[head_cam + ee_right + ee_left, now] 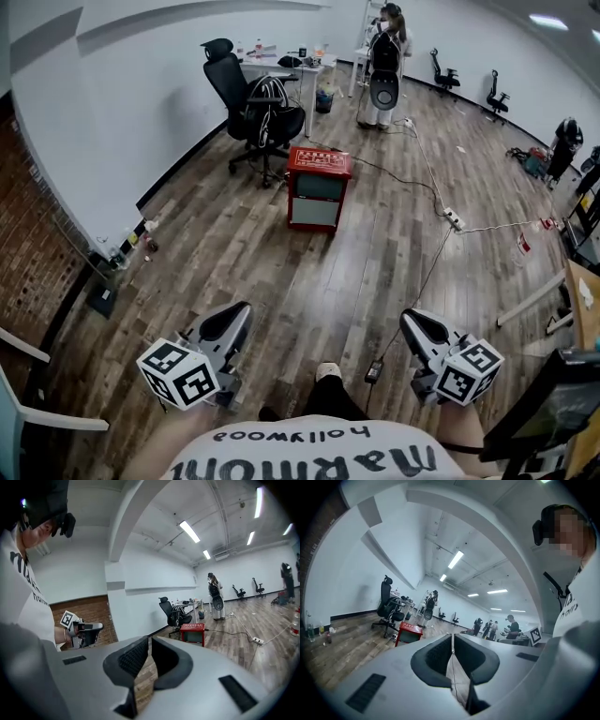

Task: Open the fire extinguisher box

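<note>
The red fire extinguisher box (318, 187) stands on the wooden floor a few steps ahead, its glass-fronted door closed; it also shows small in the left gripper view as the red box (408, 632) and in the right gripper view as the red box (192, 633). My left gripper (228, 322) is held low at the left, jaws shut with nothing between them. My right gripper (419, 325) is held low at the right, also shut and empty. Both are far short of the box.
A black office chair (255, 111) stands just behind the box, with a white desk (286, 67) beyond. A person (384, 61) stands at the back. A cable and power strip (454, 220) cross the floor at right. Bottles (139, 239) sit by the left wall.
</note>
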